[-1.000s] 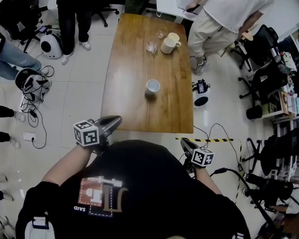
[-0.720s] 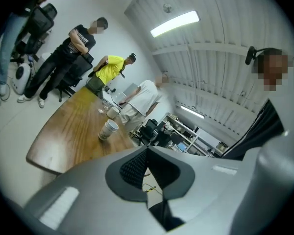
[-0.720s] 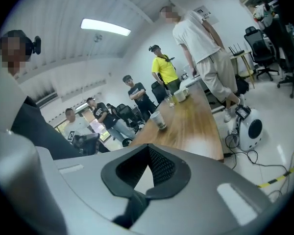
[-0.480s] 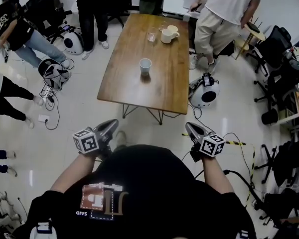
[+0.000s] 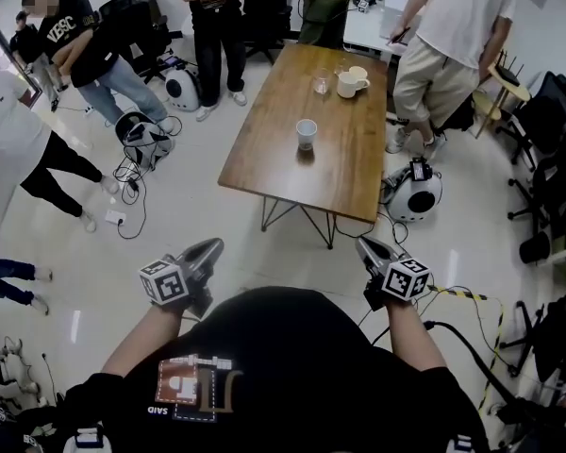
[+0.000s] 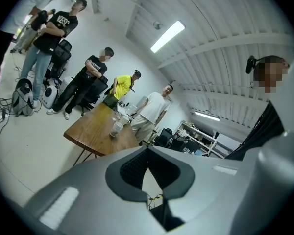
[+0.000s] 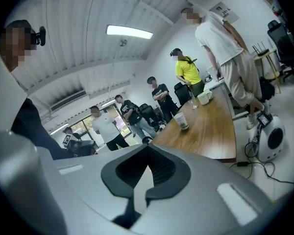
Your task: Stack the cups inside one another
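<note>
Bright, even indoor light, with a strong fisheye bend.
From above, ceiling tube lamps (image 6: 167, 36) light the room. The glossy floor (image 5: 75, 291) throws back pale glare, and the cup (image 5: 307, 132) casts a small soft shadow on the worktop (image 5: 264, 159). Both gripper views curve hard, fall to black corners and go soft close to the lens.

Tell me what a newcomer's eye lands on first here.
First the wooden table standing well ahead, with a lone white cup mid-table and a mug and a glass at its far end. Next the two grippers, left and right, both shut and empty, held low before the person's chest. Bystanders stand around the table's far end.
</note>
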Motion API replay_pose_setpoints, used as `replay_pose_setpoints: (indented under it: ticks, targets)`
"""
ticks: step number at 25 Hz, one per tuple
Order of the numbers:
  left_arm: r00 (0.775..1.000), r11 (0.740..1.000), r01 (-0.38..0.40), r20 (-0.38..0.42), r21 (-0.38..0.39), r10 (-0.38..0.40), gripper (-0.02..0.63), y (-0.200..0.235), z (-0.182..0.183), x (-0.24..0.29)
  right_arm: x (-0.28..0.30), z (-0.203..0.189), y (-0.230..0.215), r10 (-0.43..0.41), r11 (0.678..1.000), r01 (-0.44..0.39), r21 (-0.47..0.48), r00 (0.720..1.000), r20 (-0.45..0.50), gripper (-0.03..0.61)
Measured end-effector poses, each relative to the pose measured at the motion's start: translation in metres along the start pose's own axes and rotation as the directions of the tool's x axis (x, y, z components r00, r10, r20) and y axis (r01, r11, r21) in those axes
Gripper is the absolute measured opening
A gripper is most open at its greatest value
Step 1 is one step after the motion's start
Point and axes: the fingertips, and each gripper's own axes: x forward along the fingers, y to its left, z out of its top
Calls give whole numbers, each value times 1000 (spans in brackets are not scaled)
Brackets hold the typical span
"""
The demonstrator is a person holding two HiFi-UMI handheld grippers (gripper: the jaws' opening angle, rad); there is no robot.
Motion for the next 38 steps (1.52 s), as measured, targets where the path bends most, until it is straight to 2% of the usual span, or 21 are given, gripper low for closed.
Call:
replay_pose_setpoints:
  ticks: [6,10,16,21,25,30,34,38]
  targets:
    - [999,999,33,0,10,-33,2,21,9,-22,24,-2,20,-34,999,34,-23,999,2,12]
    - [997,998,68,-21,15,-68,2,42,16,-29,40,0,36,-67,998,67,1,998,20,12]
    - [993,993,112,-23,-29,-113,2,72,29,-25,53,6,56,-105,994,103,32,993,45,12]
    - [981,979,190,-19,-79,-192,2,64,31,-5,41,17,60,-150,989,149,20,987,62,12]
    - [971,971,231,-55,-54,-234,2,55,26,4,28,8,55,-183,983,181,33,980,77,12]
    - [968,968,239,-64,-77,-244,2,48,25,10,25,-5,47,-201,979,199,41,978,50,12]
    - [973,973,210,-76,-97,-218,2,51,15,10,32,-17,45,-190,981,189,38,982,8,12]
    - [979,977,191,-59,-90,-197,2,56,23,12,33,-5,39,-186,982,186,22,982,12,12]
